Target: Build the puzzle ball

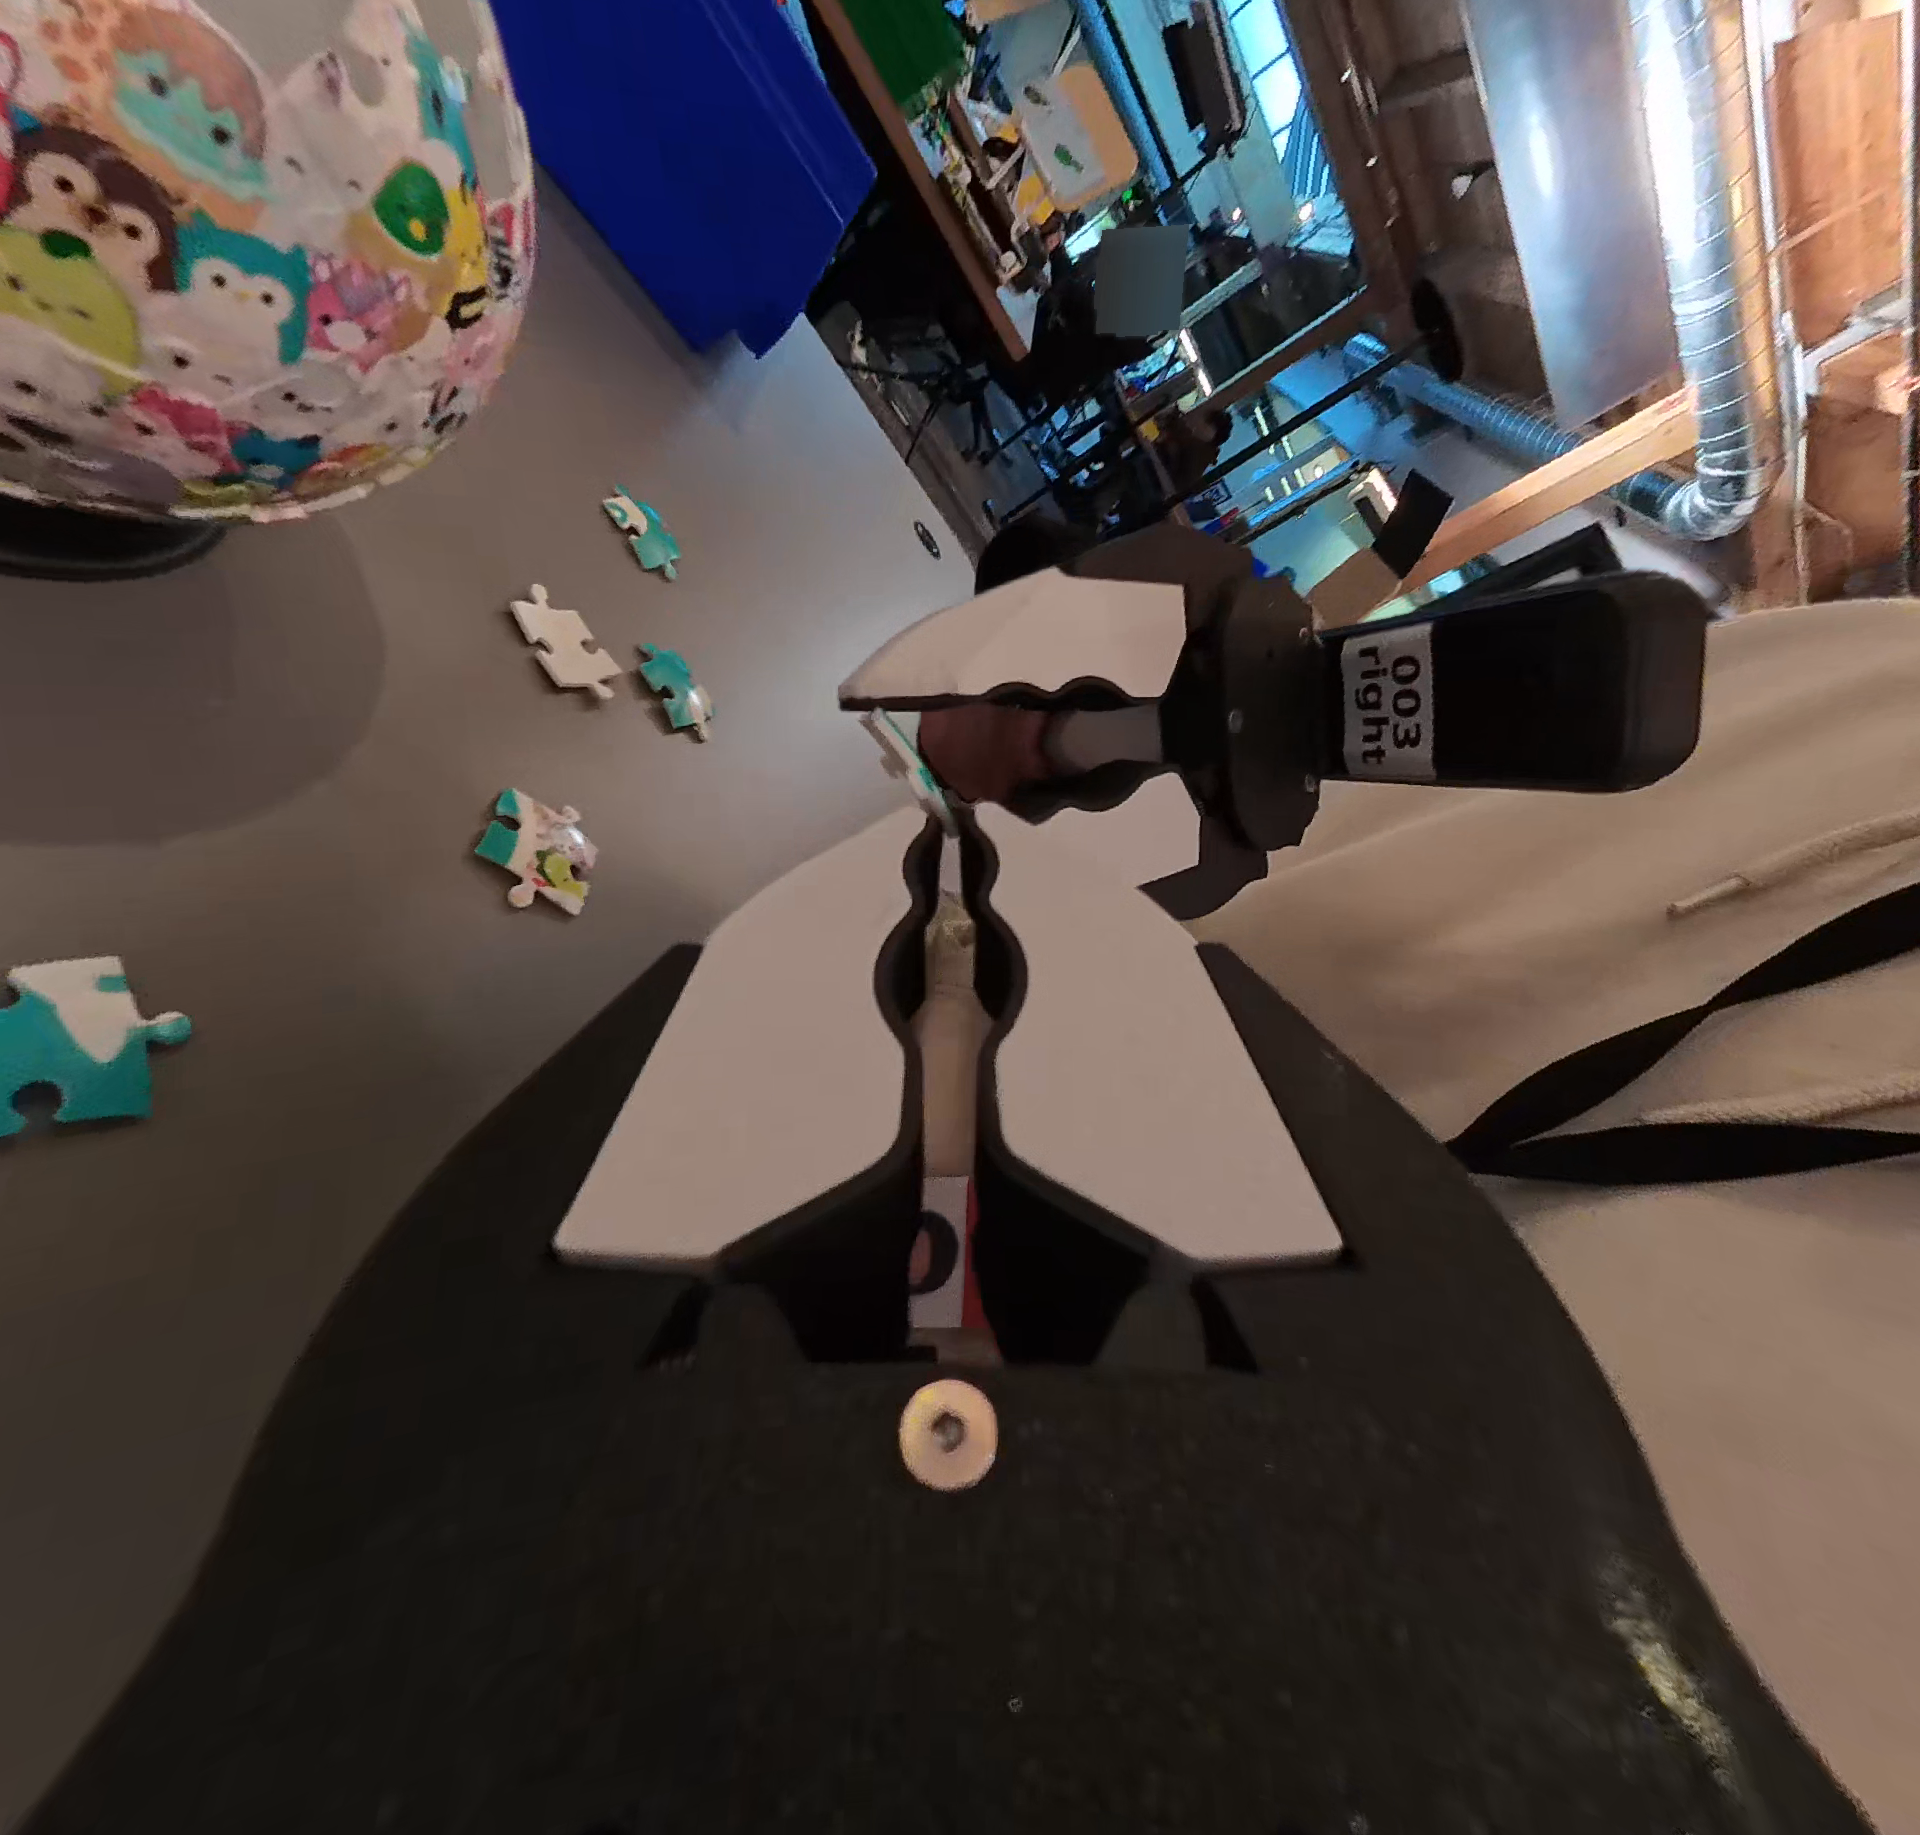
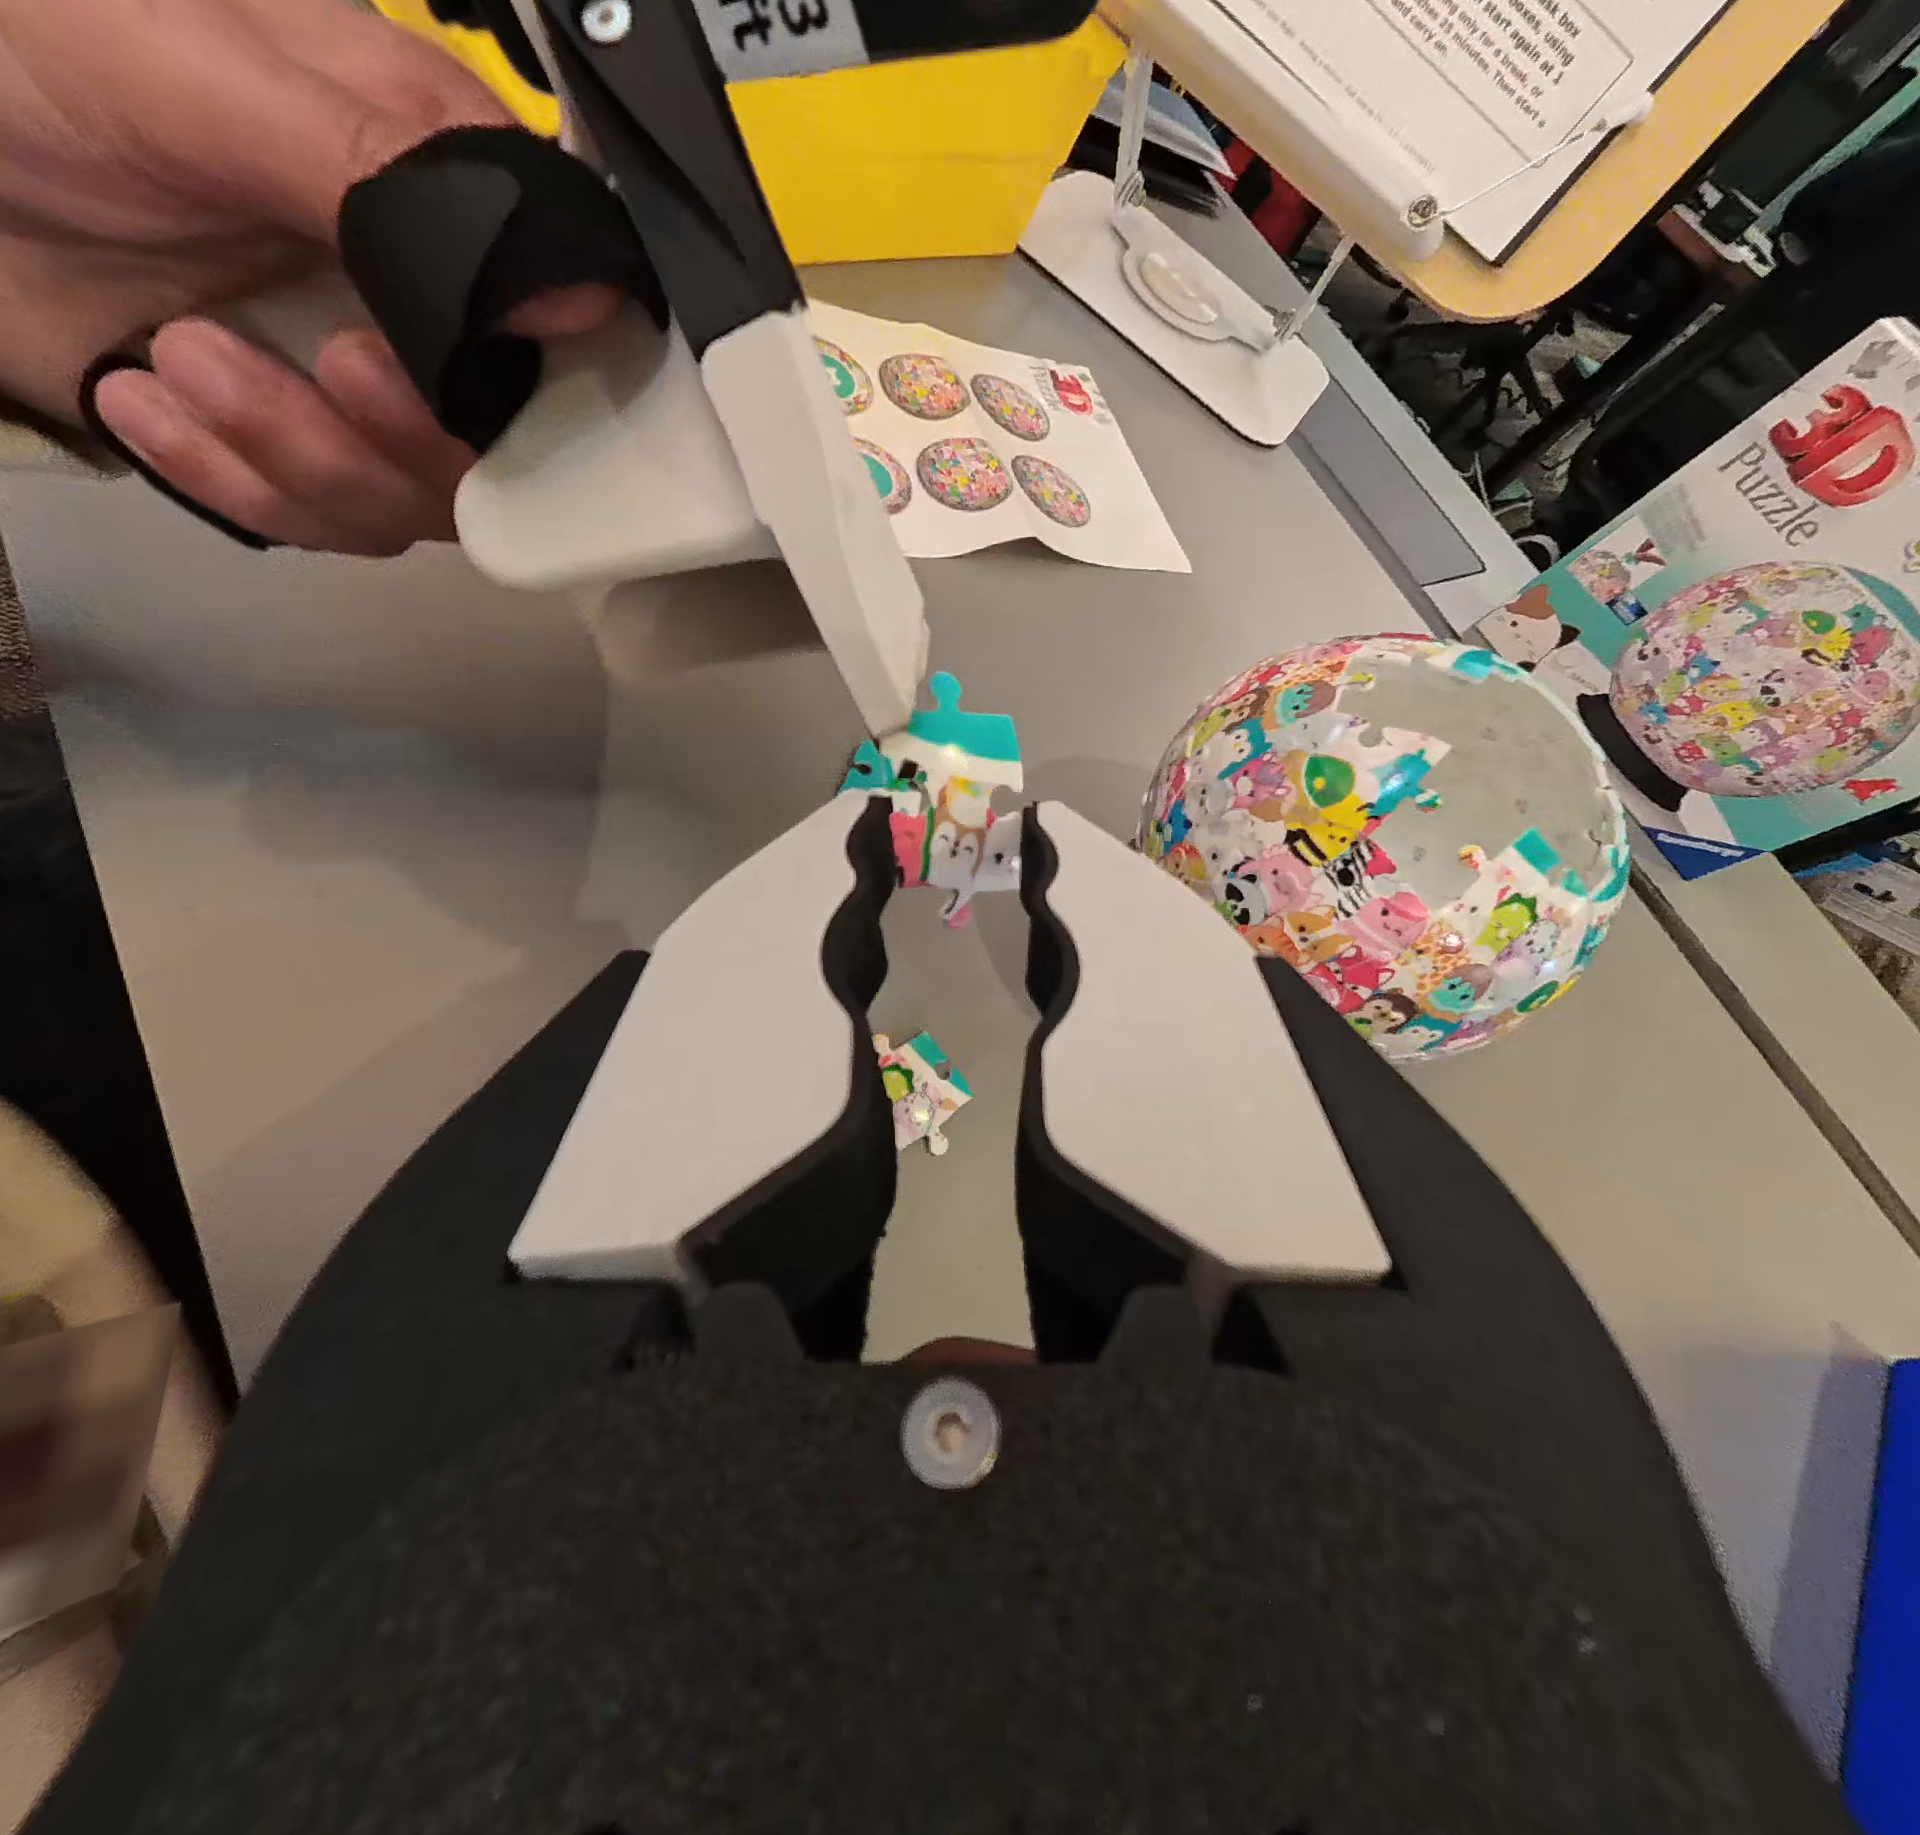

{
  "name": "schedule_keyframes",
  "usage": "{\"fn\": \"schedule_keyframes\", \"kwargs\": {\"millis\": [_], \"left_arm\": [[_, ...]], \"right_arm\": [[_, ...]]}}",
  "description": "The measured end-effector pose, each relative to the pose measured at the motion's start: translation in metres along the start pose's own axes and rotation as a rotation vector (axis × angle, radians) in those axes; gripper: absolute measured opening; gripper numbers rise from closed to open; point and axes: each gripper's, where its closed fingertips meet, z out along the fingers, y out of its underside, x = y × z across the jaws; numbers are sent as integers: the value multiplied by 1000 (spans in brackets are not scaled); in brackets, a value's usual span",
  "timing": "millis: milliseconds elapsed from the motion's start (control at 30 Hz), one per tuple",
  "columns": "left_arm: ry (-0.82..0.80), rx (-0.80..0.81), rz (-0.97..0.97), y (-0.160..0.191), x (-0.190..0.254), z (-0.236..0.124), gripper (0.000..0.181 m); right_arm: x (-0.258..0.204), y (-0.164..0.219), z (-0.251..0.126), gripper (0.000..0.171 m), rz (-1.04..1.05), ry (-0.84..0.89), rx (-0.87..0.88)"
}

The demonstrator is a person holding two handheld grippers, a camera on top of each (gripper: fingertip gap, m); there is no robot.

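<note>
The puzzle ball (image 2: 1382, 850), a colourful cartoon-animal sphere with an open gap at its top, stands on the grey table (image 2: 416, 850); it also shows in the left wrist view (image 1: 239, 227). A small cluster of joined puzzle pieces (image 2: 961, 798) is held in the air between both grippers. My right gripper (image 2: 951, 819) is closed across its width. My left gripper (image 1: 948, 835) pinches its edge and comes down from above in the right wrist view (image 2: 894, 720). Several loose pieces (image 1: 566, 642) lie on the table, one under the right gripper (image 2: 920, 1089).
A blue bin (image 1: 675, 123) and a yellow bin (image 2: 904, 154) stand at the back. The puzzle box (image 2: 1766, 642) is right of the ball. A picture sheet (image 2: 987, 445) and a white document stand (image 2: 1195, 331) lie beyond. A person's hand (image 2: 208, 331) holds the left gripper. The tips of both grippers are at nearly the same place.
</note>
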Motion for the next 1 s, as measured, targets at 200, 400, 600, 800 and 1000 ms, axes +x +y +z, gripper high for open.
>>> {"fn": "schedule_keyframes", "kwargs": {"millis": [200,400,600,800,1000], "left_arm": [[-26,-3,-3,-21,1,-7,13],[-88,-119,-4,-18,-6,6,17],[-67,-232,-62,-13,-3,12,2],[-99,-464,46,-39,11,-2,1],[-76,-698,152,-95,26,5,1]], "right_arm": [[11,6,-1,23,40,60,-18],[12,3,-2,23,-7,95,-11],[11,5,-5,23,-131,160,-17],[4,0,-24,33,55,-52,146],[28,35,-36,29,190,-143,155]]}}
